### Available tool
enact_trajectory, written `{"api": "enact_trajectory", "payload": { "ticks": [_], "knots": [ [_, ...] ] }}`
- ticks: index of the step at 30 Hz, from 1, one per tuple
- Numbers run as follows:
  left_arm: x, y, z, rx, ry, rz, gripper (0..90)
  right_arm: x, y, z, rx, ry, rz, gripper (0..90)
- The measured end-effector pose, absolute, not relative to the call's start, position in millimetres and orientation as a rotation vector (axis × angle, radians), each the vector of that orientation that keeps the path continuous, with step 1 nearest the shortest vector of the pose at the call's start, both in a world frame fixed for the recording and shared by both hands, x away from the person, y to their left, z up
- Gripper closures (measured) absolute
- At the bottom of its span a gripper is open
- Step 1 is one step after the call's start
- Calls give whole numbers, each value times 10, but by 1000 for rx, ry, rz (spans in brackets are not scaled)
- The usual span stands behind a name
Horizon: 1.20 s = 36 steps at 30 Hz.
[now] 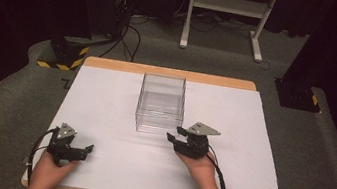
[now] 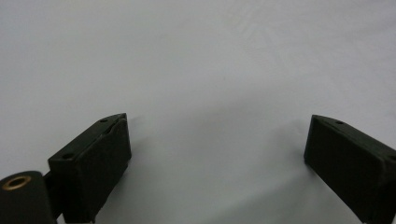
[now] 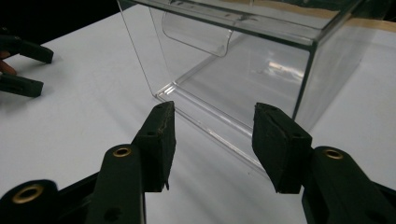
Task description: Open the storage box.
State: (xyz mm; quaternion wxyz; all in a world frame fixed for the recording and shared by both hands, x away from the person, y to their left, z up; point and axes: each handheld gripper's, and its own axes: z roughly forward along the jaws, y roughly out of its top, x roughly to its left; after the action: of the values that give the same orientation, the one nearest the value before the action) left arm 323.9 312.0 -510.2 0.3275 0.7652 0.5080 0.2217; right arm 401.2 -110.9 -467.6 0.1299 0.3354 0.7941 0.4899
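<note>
The right gripper (image 1: 177,133) points at the clear plastic box (image 1: 161,104), which stands on the white table (image 1: 105,100) just ahead of its jaws. In the right gripper view the box's (image 3: 243,70) near bottom edge lies just beyond the two pads, crossing the gap between them; the jaws stand apart and grasp nothing. The left gripper (image 1: 89,149) rests well apart from the box, near the table's front corner. Its jaws are spread wide over bare white surface (image 2: 196,70), released, with nothing between them.
</note>
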Motion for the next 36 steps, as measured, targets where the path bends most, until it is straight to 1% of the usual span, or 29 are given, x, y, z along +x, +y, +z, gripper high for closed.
{"api": "enact_trajectory", "payload": {
  "ticks": [7, 16, 32, 33, 36],
  "knots": [
    [3238, 3119, -5103, 2004, 1330, 581, 75, 4132, -1036, -4690, 992, 2292, 1466, 499],
    [3238, 3119, -5102, 2004, 1330, 582, 75, 4151, -923, -4641, 964, 2264, 1494, 517],
    [3237, 3119, -5102, 2005, 1329, 582, 75, 4250, -793, -4651, 968, 2250, 1509, 609],
    [3237, 3119, -5102, 2004, 1329, 582, 75, 4258, -788, -4656, 961, 2253, 1512, 628],
    [3237, 3119, -5103, 2004, 1329, 582, 75, 4267, -784, -4658, 957, 2252, 1512, 647]
  ]
}}
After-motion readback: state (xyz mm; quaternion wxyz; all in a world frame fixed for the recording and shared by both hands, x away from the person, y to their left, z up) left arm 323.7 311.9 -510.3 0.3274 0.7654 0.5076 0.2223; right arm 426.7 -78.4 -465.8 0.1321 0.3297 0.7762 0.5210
